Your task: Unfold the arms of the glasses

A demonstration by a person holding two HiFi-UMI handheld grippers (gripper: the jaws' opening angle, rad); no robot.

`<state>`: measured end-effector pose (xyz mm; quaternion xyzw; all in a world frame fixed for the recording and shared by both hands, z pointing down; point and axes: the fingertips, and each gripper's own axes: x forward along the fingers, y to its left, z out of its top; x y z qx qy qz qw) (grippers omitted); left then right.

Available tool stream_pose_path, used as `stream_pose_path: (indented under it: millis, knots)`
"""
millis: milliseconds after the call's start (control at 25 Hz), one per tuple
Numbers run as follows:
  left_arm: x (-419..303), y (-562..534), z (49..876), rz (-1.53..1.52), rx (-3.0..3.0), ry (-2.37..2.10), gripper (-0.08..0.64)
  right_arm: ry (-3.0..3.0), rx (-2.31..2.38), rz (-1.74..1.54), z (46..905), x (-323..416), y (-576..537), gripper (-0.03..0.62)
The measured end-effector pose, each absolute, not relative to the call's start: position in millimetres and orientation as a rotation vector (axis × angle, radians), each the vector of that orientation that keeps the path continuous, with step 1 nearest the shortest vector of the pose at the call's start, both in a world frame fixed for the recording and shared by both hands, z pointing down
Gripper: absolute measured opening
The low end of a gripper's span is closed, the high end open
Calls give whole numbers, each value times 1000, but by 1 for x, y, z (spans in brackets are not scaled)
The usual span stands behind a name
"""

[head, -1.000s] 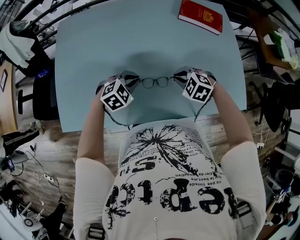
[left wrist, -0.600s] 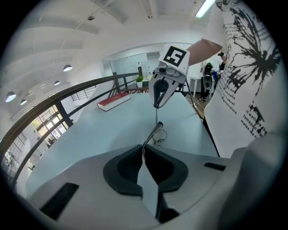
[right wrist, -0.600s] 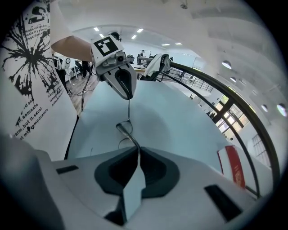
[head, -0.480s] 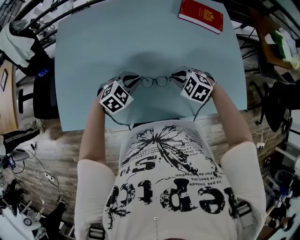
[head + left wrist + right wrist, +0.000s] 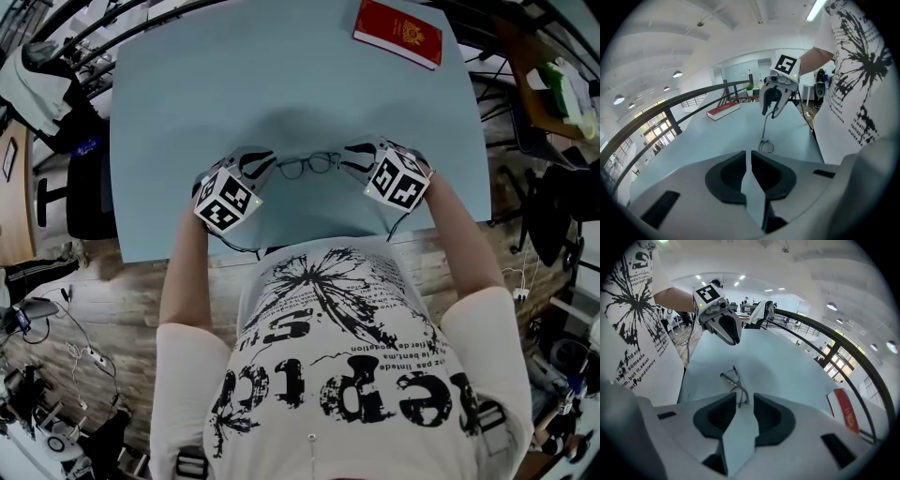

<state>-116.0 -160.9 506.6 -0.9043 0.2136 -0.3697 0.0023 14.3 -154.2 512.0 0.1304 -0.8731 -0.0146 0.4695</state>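
Thin dark wire-rimmed glasses lie on the pale blue table, midway between my two grippers. In the right gripper view their near end sits between my right gripper's jaws, which have just been opening and do not press on it. My right gripper is open. My left gripper stands at the glasses' other end with its jaws together and nothing seen in the slit. In the left gripper view the near lens lies just beyond the jaw tips.
A red book lies at the table's far right corner, also seen as a red book in the left gripper view. The person's torso is against the near table edge. A dark chair and floor clutter stand to the left.
The right gripper's jaws have spread apart around the glasses' end. The glasses now sit slightly tilted, left lens lower. The left gripper has shifted a little to the left.
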Motion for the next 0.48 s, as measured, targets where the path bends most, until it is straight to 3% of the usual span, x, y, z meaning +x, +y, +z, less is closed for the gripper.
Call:
stream_pose_path:
  millis: [280,360,480]
  knots:
    - [-97,-172,455,-939,-2817,789,37,-2226,418,-31,479,22,-162,117]
    - [-96,-175,441,-892,-2797,839,37,-2267,502,-7,468,24,-170,54]
    - [-98,-178,418,-805,-2764,944,34,-2359,683,15,441,27,-187,18]
